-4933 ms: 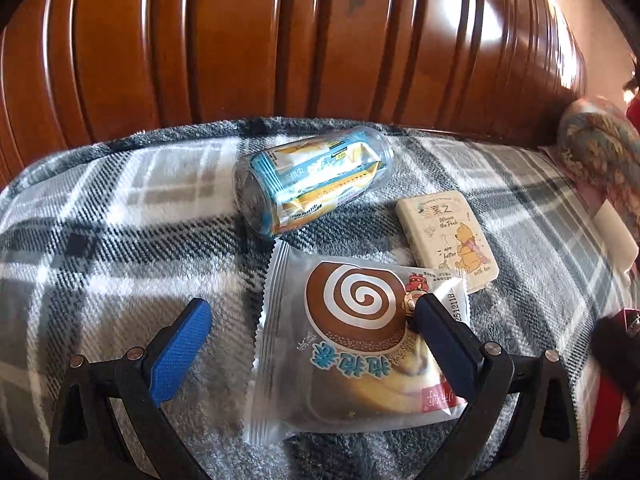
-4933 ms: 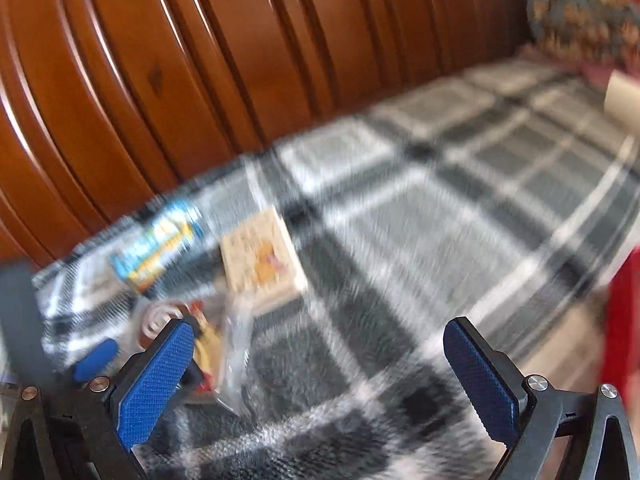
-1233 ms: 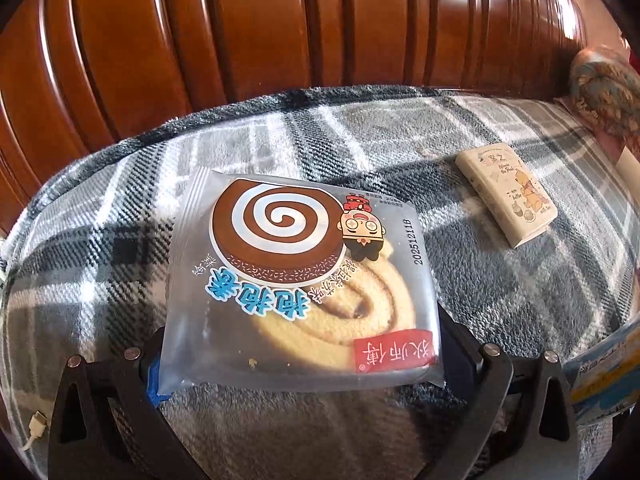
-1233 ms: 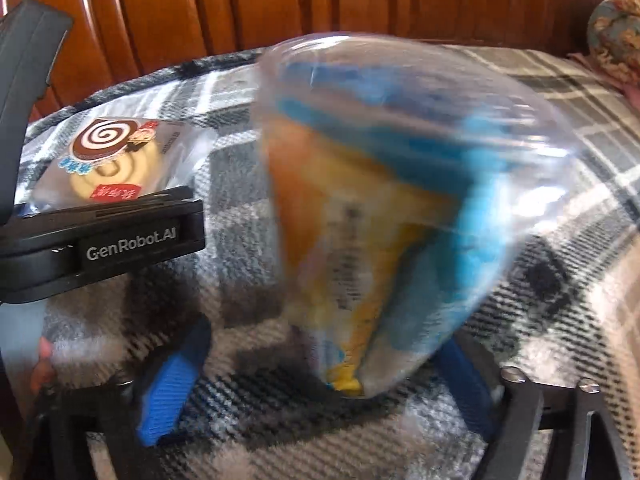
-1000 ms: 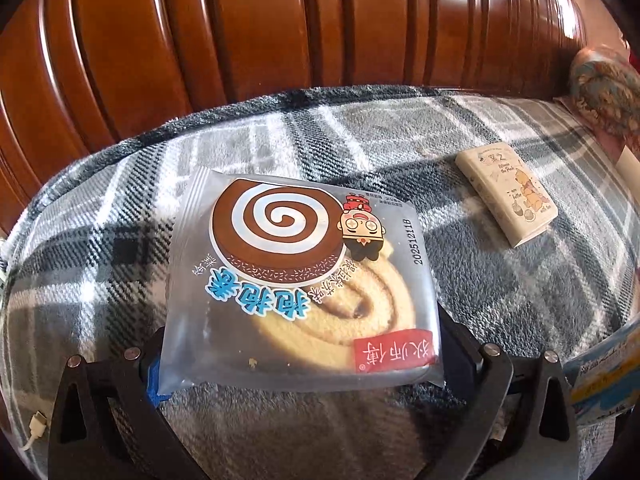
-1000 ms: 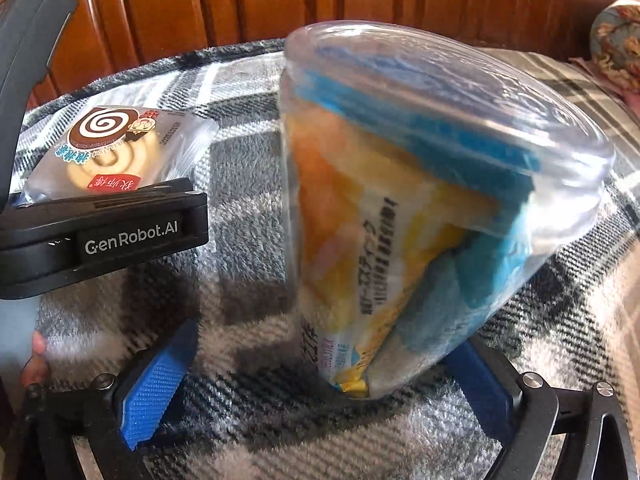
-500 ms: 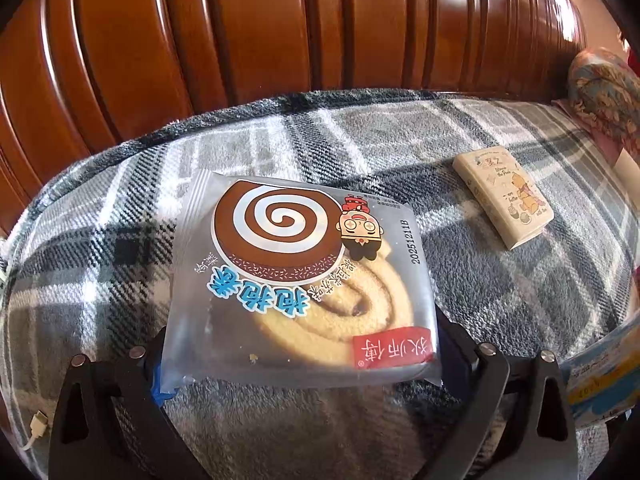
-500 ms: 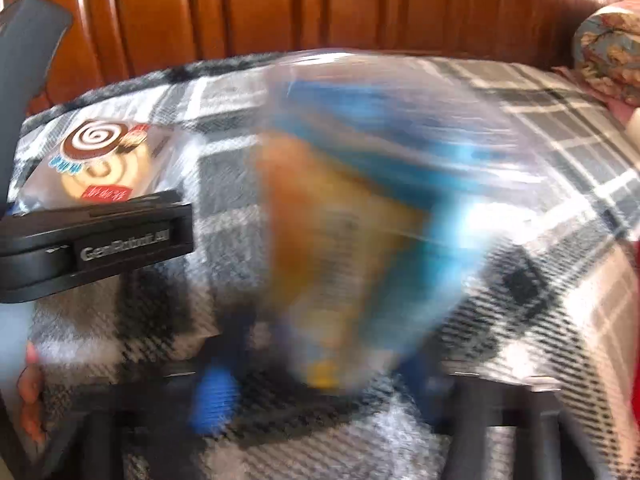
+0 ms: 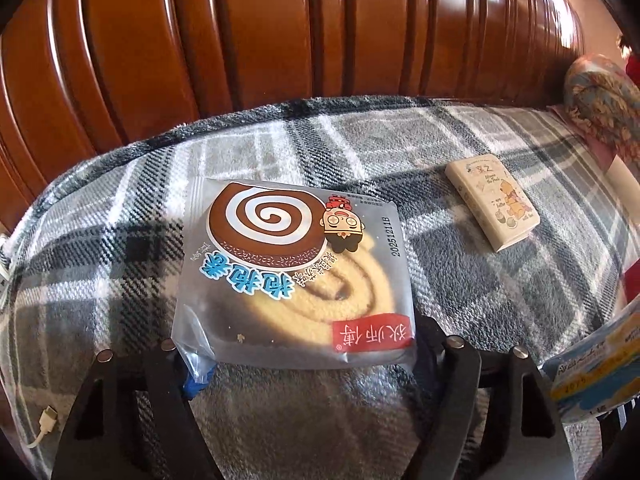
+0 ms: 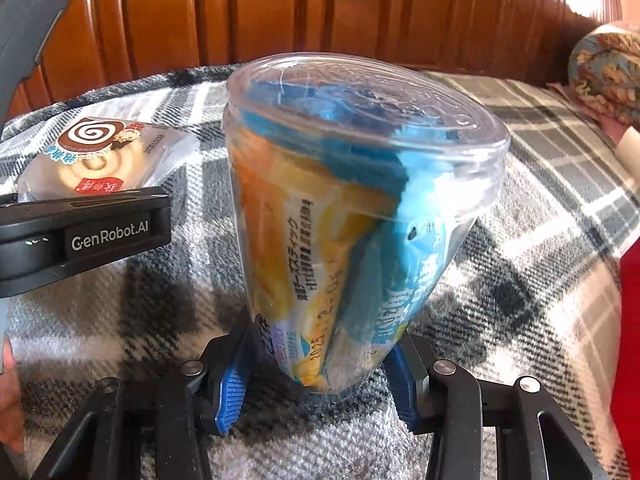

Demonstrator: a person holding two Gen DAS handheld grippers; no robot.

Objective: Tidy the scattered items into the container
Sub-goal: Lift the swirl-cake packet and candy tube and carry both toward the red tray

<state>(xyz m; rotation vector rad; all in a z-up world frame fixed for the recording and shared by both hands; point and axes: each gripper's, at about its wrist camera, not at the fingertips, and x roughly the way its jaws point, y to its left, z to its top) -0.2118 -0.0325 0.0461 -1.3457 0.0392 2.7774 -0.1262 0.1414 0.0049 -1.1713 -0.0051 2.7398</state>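
My left gripper (image 9: 304,354) is shut on a swirl-cake packet (image 9: 296,276) and holds it flat above the plaid blanket. The packet also shows at the left of the right wrist view (image 10: 96,156), with the left gripper (image 10: 80,236) beneath it. My right gripper (image 10: 316,376) is shut on a clear plastic jar (image 10: 352,216) with blue and yellow snack packs inside, held upright. The jar's edge shows at the lower right of the left wrist view (image 9: 596,364). A cream Winnie-the-Pooh box (image 9: 494,200) lies on the blanket to the right.
A grey plaid blanket (image 9: 120,240) covers the surface, with a ribbed wooden backrest (image 9: 280,28) behind it. A patterned cushion (image 9: 604,100) sits at the far right. Something red (image 10: 630,340) is at the right edge. A white cable plug (image 9: 46,428) hangs at lower left.
The jar in the right gripper shook and has steadied upright. The left gripper, still holding the cake packet, has shifted slightly.
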